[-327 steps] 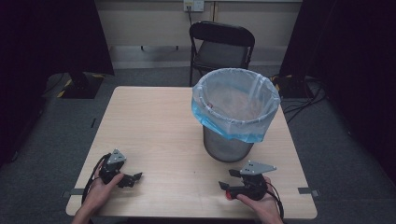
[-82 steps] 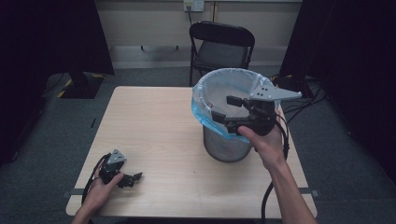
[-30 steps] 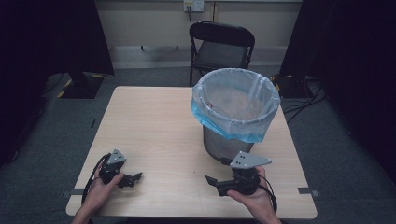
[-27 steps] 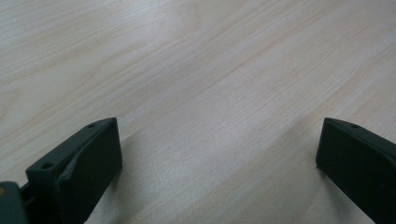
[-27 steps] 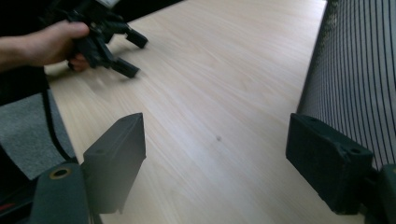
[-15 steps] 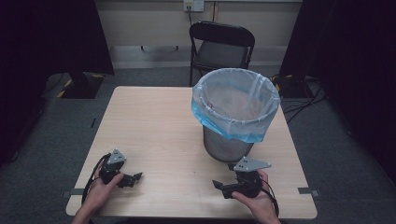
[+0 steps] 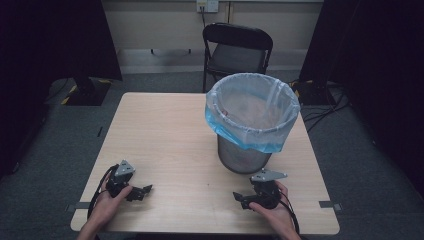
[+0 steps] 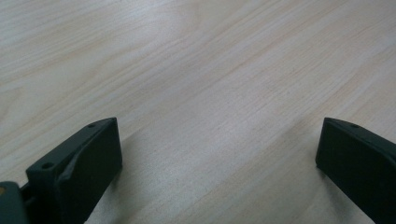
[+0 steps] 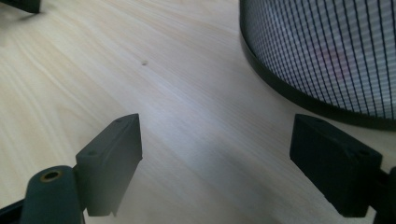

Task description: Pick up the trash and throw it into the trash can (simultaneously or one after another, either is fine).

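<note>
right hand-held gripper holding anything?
No: in the right gripper view the right hand-held gripper has its jaws wide apart, with bare table between them, beside the mesh bin.

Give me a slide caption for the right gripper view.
Open right gripper low over the wooden table, nothing between its jaws, beside the mesh bin's base.

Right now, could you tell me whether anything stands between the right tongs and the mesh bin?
Nothing visible does. The right tongs are open and empty on the table, with only bare wood between them and the mesh bin just beyond.
</note>
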Action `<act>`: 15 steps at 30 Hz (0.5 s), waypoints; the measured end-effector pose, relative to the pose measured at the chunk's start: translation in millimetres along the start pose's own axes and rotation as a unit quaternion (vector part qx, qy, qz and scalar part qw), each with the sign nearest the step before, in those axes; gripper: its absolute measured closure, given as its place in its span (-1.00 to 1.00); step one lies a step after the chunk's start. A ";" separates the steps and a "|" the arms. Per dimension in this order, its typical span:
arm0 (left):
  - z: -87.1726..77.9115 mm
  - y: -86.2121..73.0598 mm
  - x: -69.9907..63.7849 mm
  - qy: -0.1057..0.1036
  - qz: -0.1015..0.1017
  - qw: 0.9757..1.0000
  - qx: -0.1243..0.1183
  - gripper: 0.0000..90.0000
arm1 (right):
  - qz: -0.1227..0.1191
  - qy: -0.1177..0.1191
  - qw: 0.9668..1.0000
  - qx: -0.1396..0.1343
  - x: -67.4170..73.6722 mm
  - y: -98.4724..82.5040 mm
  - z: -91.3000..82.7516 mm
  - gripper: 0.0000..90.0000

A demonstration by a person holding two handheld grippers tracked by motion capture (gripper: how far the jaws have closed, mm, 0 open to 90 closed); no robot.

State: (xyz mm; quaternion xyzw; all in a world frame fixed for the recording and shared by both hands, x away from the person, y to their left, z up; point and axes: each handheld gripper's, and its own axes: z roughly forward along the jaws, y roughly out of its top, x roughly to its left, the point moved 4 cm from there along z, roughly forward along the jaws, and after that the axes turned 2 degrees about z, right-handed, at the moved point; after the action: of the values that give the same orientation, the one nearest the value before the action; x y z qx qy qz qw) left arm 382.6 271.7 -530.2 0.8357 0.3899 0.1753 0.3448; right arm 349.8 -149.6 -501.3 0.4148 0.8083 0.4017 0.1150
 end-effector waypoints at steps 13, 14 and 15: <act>-0.2 -0.1 -0.1 0.001 0.000 1.000 0.000 -1.00 | 0.038 -0.024 0.999 0.011 -19.3 -13.5 10.5 -0.63; -0.2 -0.1 0.0 0.001 0.000 1.000 0.000 -1.00 | 0.030 -0.029 0.999 0.010 -19.3 -13.9 11.1 -0.63; -0.2 -0.1 -0.1 0.001 0.000 1.000 0.000 -1.00 | 0.021 -0.032 0.999 0.010 -19.0 -14.2 11.6 -0.63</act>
State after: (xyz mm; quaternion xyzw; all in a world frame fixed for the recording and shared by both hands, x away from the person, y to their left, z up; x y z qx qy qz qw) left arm 382.4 271.8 -530.1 0.8354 0.3905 0.1760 0.3444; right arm 359.6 -162.4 -522.2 0.4458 0.7992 0.3823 0.1280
